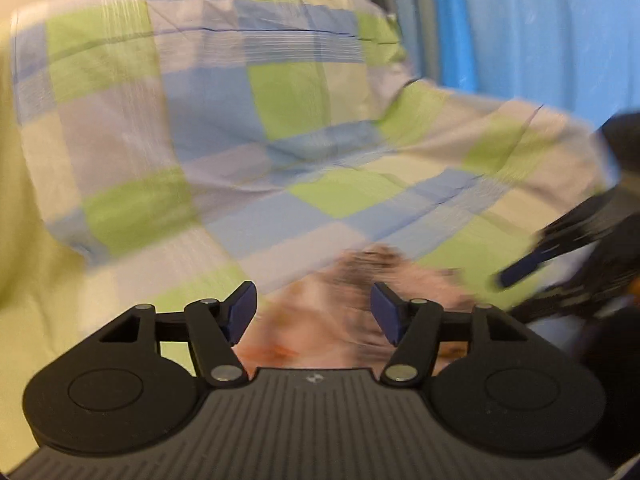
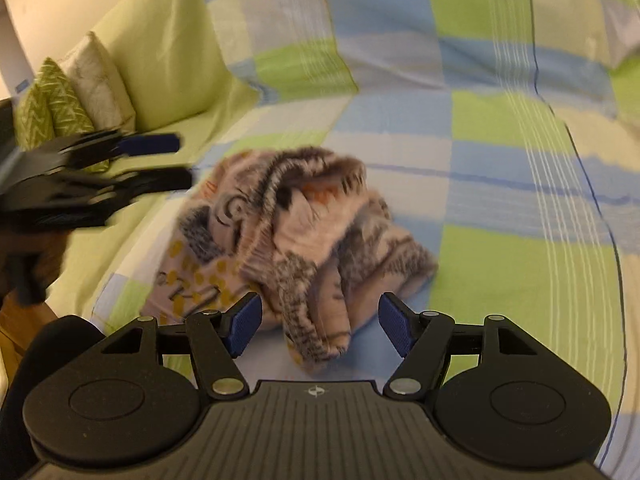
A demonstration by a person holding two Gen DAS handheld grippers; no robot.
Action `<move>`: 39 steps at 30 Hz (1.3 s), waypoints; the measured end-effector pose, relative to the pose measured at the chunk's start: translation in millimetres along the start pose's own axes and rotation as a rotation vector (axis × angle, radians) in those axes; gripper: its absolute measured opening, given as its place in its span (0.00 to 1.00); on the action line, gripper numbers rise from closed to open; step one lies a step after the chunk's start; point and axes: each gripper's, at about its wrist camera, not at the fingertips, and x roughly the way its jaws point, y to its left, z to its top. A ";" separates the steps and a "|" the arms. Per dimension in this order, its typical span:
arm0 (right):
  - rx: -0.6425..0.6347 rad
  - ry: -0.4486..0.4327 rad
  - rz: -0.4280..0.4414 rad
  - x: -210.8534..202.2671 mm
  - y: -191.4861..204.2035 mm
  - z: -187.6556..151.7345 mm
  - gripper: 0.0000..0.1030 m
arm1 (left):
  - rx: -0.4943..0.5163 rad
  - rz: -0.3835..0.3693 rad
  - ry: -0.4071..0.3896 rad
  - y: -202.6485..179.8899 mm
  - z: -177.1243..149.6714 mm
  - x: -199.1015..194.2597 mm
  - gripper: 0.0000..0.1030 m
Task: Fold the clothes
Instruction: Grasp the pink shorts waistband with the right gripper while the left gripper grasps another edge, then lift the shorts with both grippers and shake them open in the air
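Crumpled garment (image 2: pixel 304 236) lies bunched on the bed (image 2: pixel 500 128), dead ahead of right hand-held gripper (image 2: pixel 320 326), nearer; left hand-held gripper (image 1: pixel 313 314) farther. Both released, empty.

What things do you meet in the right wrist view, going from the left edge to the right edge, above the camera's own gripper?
Patterned green cushions → the left gripper, blurred, jaws apart → the crumpled patterned garment → the checked green and blue bedsheet.
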 end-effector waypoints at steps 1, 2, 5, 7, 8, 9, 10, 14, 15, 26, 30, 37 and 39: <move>0.004 0.006 0.002 2.0 -0.8 -2.2 0.65 | 0.005 -0.028 0.024 -10.9 -3.7 1.2 0.58; 0.010 0.012 0.010 4.9 -0.4 -3.8 0.65 | 0.019 -0.044 0.047 -21.8 -8.1 4.8 0.58; 0.029 0.028 0.018 8.9 -4.2 -6.1 0.58 | 0.026 -0.050 0.096 -42.4 -19.3 21.5 0.54; 0.036 0.027 0.019 9.1 -6.4 -5.4 0.54 | 0.007 -0.048 0.112 -47.2 -22.2 29.7 0.51; 0.039 0.027 0.019 9.3 -7.4 -5.0 0.53 | 0.006 -0.044 0.116 -48.7 -22.1 33.1 0.44; 0.041 0.031 0.021 9.9 -8.5 -5.0 0.50 | 0.022 -0.025 0.102 -52.6 -19.6 31.3 0.33; 0.044 0.036 0.023 10.6 -9.6 -5.0 0.49 | 0.045 0.000 0.081 -57.3 -16.1 27.3 0.31; 0.051 0.062 0.051 17.0 -10.8 -3.5 0.48 | 0.090 0.016 0.058 -66.3 -7.8 22.9 0.33; 0.044 0.069 0.049 18.5 -9.4 -3.2 0.48 | 0.074 0.023 0.085 -64.5 -9.4 29.4 0.33; 0.060 0.089 0.029 23.1 -11.8 -3.0 0.35 | -0.070 -0.014 0.157 -57.2 -19.5 63.7 0.16; 0.070 0.041 -0.005 14.6 -10.9 -2.3 0.10 | -0.109 0.007 0.113 -45.4 -18.9 44.9 0.07; -0.102 -0.159 -0.180 -60.3 36.4 14.3 0.07 | -0.054 0.118 -0.020 -10.4 5.8 -44.2 0.07; -0.188 -0.236 -0.259 -92.6 60.0 19.0 0.07 | -0.002 0.158 -0.065 -3.9 19.4 -77.3 0.07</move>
